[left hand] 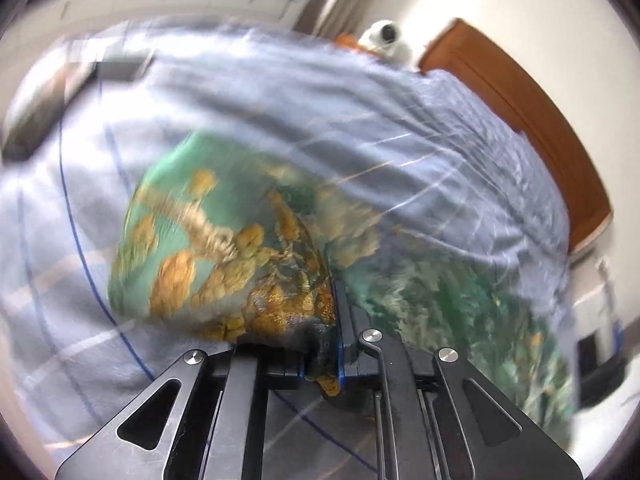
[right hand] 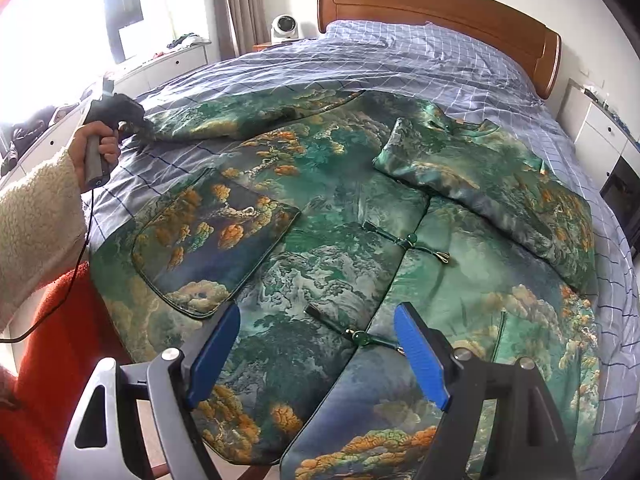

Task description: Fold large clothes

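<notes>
A large green jacket [right hand: 340,208] with orange and gold landscape print lies spread front-up on the bed, with frog buttons down its middle. Its right sleeve [right hand: 480,184] is folded across the chest. Its left sleeve [right hand: 240,120] stretches out to the far left. My left gripper [right hand: 132,126] is shut on that sleeve's cuff; in the blurred left wrist view the cuff [left hand: 224,256] bunches between the closed fingers of the left gripper [left hand: 334,344]. My right gripper [right hand: 316,352] is open and empty, hovering above the jacket's lower front.
The bed has a blue checked sheet [right hand: 400,56] and a wooden headboard [right hand: 440,4]. A small white fan [right hand: 285,27] stands on a bedside table. White drawers [right hand: 160,68] line the left wall; a white cabinet [right hand: 600,128] stands at right.
</notes>
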